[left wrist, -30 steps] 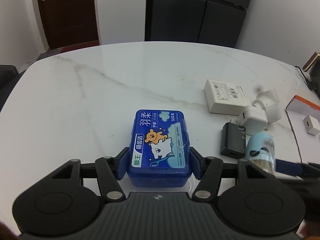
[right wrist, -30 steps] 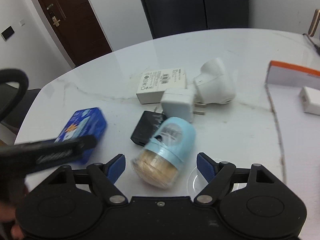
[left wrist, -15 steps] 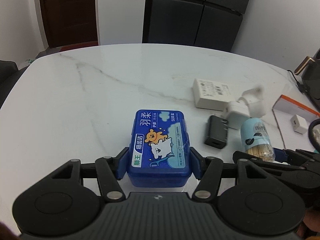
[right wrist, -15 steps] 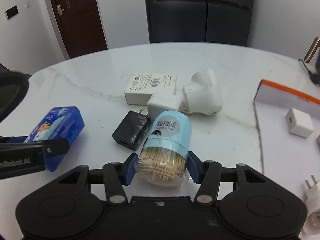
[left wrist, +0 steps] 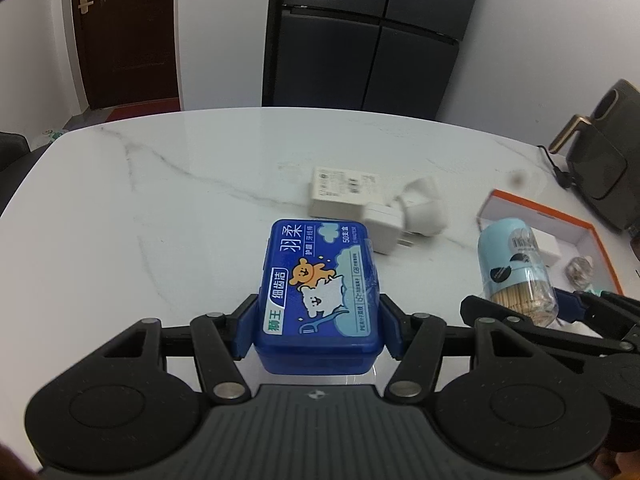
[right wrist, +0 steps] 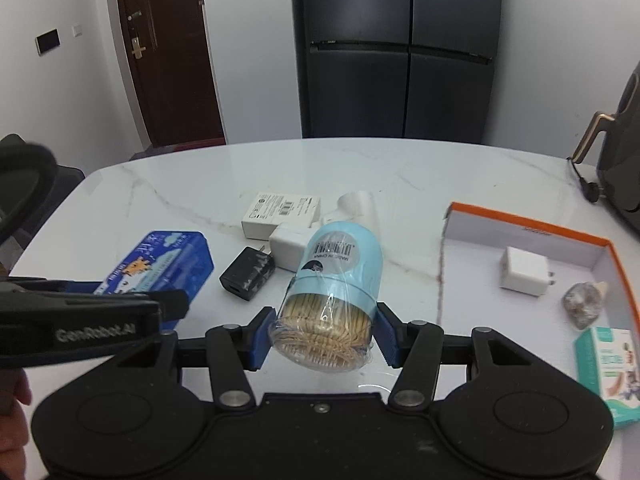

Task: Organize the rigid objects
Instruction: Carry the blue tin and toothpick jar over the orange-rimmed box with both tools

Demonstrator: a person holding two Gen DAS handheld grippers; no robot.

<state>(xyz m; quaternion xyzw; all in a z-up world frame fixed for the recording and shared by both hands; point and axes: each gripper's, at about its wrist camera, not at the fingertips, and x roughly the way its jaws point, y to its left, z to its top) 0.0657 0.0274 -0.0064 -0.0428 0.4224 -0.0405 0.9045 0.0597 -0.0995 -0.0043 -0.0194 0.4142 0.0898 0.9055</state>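
Right gripper point(right wrist: 322, 338) closed on toothpick jar point(right wrist: 334, 300), lifted off table point(right wrist: 160, 200).

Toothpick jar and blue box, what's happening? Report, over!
Left gripper shut on blue box. Right gripper shut on toothpick jar. Orange-edged tray open to the right. Nothing blocking the way.

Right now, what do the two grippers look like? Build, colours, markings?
Both match: matte black bodies with two round discs, black linkage arms with silver pivot pins, blue pads. Left gripper has a ribbed grey centre plate with a small logo. Right gripper looks alike. "GenRobot.AI" is printed in white on the left one's side.
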